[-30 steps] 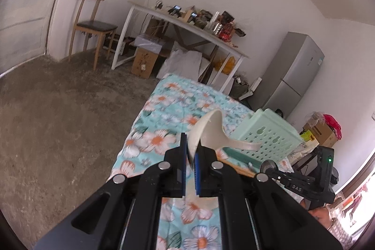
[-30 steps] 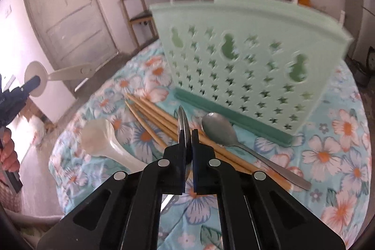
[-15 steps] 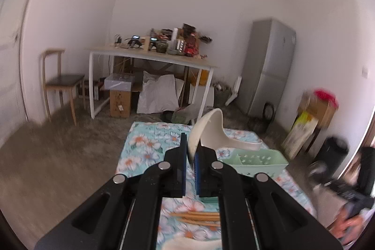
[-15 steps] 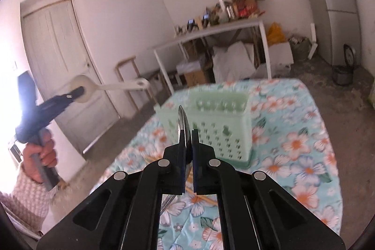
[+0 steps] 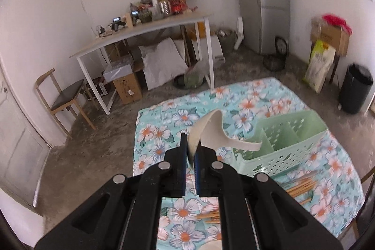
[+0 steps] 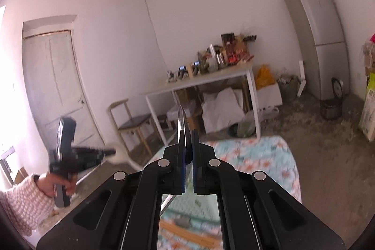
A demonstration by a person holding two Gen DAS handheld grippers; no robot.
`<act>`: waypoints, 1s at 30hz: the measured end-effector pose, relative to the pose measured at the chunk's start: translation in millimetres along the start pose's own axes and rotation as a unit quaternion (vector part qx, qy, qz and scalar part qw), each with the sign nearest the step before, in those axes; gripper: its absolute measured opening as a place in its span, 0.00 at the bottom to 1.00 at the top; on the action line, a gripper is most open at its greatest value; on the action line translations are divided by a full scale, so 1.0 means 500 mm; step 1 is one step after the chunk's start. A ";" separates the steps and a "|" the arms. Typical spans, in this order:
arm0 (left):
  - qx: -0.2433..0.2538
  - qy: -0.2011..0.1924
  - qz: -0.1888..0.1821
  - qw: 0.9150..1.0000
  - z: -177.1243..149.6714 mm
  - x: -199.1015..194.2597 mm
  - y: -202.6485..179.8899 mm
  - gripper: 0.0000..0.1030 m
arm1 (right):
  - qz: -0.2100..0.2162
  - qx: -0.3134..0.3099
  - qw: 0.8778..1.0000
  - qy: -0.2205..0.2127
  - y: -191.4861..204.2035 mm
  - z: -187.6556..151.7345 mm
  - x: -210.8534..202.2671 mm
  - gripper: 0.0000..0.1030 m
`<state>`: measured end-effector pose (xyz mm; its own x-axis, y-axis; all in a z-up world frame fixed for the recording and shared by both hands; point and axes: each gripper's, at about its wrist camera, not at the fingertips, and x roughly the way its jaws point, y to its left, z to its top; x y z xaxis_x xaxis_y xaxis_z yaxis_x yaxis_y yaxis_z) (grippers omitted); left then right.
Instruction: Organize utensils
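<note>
Compartments of the mint-green perforated plastic utensil basket [image 5: 288,147] lie ahead and to the right of the left gripper [image 5: 190,156], below it on the floral tablecloth [image 5: 257,100]. That gripper is clamped on the bowl of a cream ceramic soup spoon [image 5: 212,132], whose long axis runs sideways, handle pointing right toward the basket. The right gripper [image 6: 188,151] pinches a metal spoon [image 6: 181,123] edge-on, pointing forward. The left looks nearer the basket; wooden chopsticks [image 5: 300,186] lie beside it.

Fridge [image 5: 264,1], cluttered desk [image 5: 150,32], chair [image 5: 63,100]
</note>
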<state>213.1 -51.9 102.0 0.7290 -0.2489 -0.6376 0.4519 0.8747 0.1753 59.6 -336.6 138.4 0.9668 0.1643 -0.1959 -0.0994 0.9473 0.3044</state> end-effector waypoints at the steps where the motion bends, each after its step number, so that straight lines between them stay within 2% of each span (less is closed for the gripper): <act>1: 0.007 0.008 0.000 1.000 0.010 0.010 -0.005 0.05 | -0.001 0.000 1.000 -0.007 -0.006 0.009 0.009 0.03; 5: 0.026 0.039 -0.010 0.999 0.033 0.048 -0.027 0.07 | -0.002 0.009 0.999 -0.032 -0.028 0.037 0.040 0.03; 9: 0.021 0.048 -0.029 0.998 0.051 0.072 -0.038 0.10 | -0.003 0.008 0.999 -0.047 -0.044 0.060 0.082 0.03; 12: 0.011 0.049 -0.044 0.998 0.053 0.083 -0.045 0.33 | -0.005 0.001 0.999 -0.044 -0.049 0.059 0.116 0.03; 13: 0.005 0.044 -0.047 0.998 0.053 0.082 -0.045 0.44 | -0.005 0.000 0.999 -0.041 -0.051 0.056 0.127 0.03; 14: 0.000 0.039 -0.048 0.998 0.054 0.081 -0.046 0.50 | -0.007 -0.003 0.999 -0.036 -0.054 0.050 0.143 0.03; 17: -0.020 0.017 -0.058 0.998 0.052 0.064 -0.043 0.57 | -0.011 -0.012 1.000 -0.027 -0.058 0.029 0.171 0.03; 23: -0.071 -0.031 -0.072 0.994 0.014 0.007 -0.015 0.67 | -0.025 -0.034 0.999 -0.025 -0.058 -0.001 0.201 0.03; 30: -0.156 -0.045 -0.081 0.983 -0.089 -0.037 0.033 0.72 | -0.049 -0.072 0.996 -0.030 -0.053 -0.055 0.249 0.03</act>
<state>184.1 -14.2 83.4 0.7089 -0.4189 -0.5675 0.3962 0.9021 -0.1710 176.3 -333.5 80.4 0.9854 0.0569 -0.1607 -0.0327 0.9882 0.1498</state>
